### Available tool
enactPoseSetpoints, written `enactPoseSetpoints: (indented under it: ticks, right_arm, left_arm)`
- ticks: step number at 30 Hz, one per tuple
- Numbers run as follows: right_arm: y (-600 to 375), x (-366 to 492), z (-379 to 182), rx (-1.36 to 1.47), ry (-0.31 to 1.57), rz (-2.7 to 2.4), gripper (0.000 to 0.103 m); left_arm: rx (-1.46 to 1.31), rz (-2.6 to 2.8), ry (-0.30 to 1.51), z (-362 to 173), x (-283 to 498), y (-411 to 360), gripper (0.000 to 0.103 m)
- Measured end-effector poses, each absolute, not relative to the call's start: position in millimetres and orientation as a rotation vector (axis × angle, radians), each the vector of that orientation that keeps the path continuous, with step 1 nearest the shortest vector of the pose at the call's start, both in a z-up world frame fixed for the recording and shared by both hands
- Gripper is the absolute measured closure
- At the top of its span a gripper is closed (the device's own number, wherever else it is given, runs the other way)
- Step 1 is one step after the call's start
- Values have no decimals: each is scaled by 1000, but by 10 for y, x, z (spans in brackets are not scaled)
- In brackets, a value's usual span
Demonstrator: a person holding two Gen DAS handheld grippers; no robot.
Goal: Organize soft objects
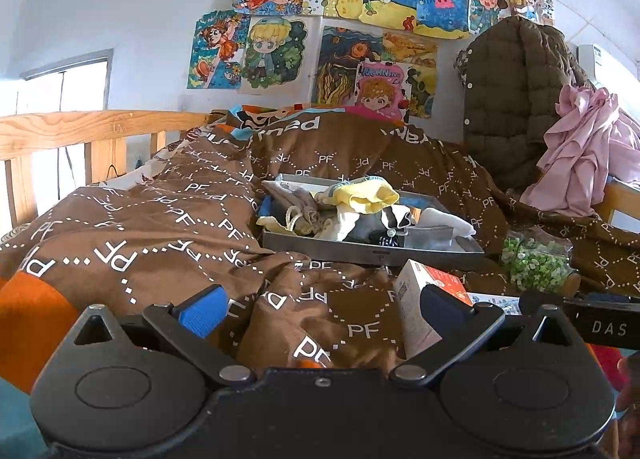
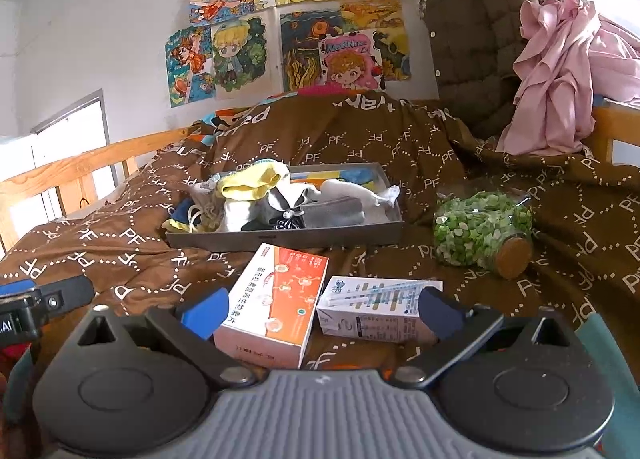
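Observation:
A shallow grey tray sits on the brown PF-patterned quilt. It holds a pile of soft items: a yellow sock, white socks, a grey cloth and a beige drawstring pouch. My left gripper is open and empty, low over the quilt in front of the tray. My right gripper is open and empty, over two small boxes.
An orange-and-white box and a white carton lie in front of the tray. A corked glass jar of green bits lies to the right. A wooden rail runs left. A brown jacket and pink cloth hang right.

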State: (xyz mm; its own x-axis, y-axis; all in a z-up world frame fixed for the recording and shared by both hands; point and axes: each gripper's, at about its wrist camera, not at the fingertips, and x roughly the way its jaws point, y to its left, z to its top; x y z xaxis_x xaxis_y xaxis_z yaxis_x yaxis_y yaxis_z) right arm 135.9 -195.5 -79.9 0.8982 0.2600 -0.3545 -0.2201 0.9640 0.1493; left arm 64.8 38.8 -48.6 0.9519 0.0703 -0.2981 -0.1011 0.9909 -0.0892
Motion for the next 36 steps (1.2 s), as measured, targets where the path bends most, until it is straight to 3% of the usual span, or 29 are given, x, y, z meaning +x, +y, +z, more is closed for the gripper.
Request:
enactPoseSetpoints:
  ticks: [36]
  right_arm:
    - [-1903,1376,-848,59,424,250,0]
  left_arm:
    - [-85,125,382,-562,716,384,1]
